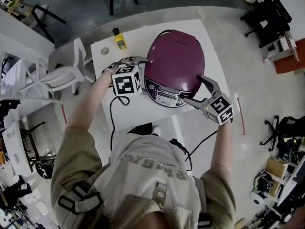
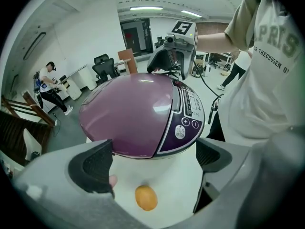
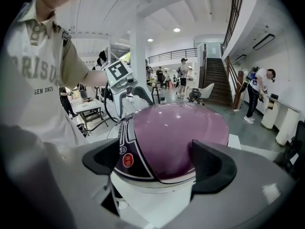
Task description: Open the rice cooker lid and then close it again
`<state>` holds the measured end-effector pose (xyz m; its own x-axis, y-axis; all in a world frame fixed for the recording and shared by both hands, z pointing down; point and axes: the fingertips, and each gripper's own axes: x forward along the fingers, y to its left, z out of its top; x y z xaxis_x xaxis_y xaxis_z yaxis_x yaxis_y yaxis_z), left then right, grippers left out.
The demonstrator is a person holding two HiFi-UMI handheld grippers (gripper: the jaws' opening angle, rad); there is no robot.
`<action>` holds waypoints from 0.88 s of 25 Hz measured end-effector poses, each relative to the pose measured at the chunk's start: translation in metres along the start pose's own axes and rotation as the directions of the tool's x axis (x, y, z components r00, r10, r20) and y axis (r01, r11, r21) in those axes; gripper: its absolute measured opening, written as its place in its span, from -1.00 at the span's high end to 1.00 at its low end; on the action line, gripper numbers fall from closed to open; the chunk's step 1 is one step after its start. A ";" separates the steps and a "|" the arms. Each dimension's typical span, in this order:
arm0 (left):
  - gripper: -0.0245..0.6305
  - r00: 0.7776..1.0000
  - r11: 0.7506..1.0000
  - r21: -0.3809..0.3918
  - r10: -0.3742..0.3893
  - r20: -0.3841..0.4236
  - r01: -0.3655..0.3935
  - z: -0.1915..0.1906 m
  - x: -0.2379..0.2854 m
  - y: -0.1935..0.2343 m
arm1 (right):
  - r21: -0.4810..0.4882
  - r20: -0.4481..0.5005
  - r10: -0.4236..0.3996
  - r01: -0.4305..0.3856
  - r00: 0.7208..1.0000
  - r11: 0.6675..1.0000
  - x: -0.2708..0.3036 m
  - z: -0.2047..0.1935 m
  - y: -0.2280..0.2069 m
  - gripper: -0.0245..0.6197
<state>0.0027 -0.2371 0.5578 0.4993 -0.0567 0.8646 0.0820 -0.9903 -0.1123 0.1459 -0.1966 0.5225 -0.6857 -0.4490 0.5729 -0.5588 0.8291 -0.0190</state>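
Two grippers flank one rice cooker [image 1: 174,66], which sits on a white table [image 1: 143,37] straight ahead of the person.

- Left gripper [image 2: 152,163]: jaws wide apart, nothing between the pads. Cooker lies just ahead of them, at its left front side. Contact not discernible.
- Right gripper [image 3: 159,161]: jaws also spread, holding nothing. Cooker's right front side fills the gap ahead of the pads, very near. Touching or not, cannot tell.
- Head view: grippers at opposite sides of the cooker, both at its near edge, control panel [image 1: 164,92] between them and facing the person.

Counts: one cooker, one lid [image 3: 183,132], one control panel, one black cord [image 1: 112,113] trailing off the table's near edge, one yellow bottle [image 1: 120,39] with dark cap at the table's far left, well apart from the cooker. One small orange oval object [image 2: 146,197] on the table just below the left gripper's jaws.

Look of the cooker: glossy purple-magenta domed lid, shut and seated flush on a white body. Dark panel with a small display, round buttons and a red sticker. Ceiling lights reflect on the dome.
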 end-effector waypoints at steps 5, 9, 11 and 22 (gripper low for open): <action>-0.78 0.999 1.000 0.026 -0.014 -0.039 0.015 -0.003 0.003 0.000 | 0.007 -0.038 0.021 -0.021 0.999 1.000 0.002 -0.003 -0.001 -0.46; -0.78 0.996 0.998 0.050 -0.029 -0.085 0.033 -0.006 0.003 -0.001 | 0.021 -0.073 0.044 -0.043 0.996 0.999 0.002 -0.003 -0.001 -0.46; -0.78 0.994 0.997 0.062 -0.030 -0.104 0.037 -0.007 0.003 -0.001 | 0.022 -0.092 0.051 -0.049 0.994 0.999 0.002 -0.003 -0.001 -0.46; -0.78 0.980 0.994 0.085 -0.046 -0.192 0.064 -0.014 0.007 -0.001 | 0.068 -0.146 0.074 -0.065 0.986 0.996 0.004 -0.005 -0.004 -0.45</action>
<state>-0.0058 -0.2385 0.5702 0.3199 -0.0342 0.9468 0.1871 -0.9774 -0.0985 0.1476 -0.1998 0.5285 -0.6498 -0.3326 0.6835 -0.5436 0.8318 -0.1121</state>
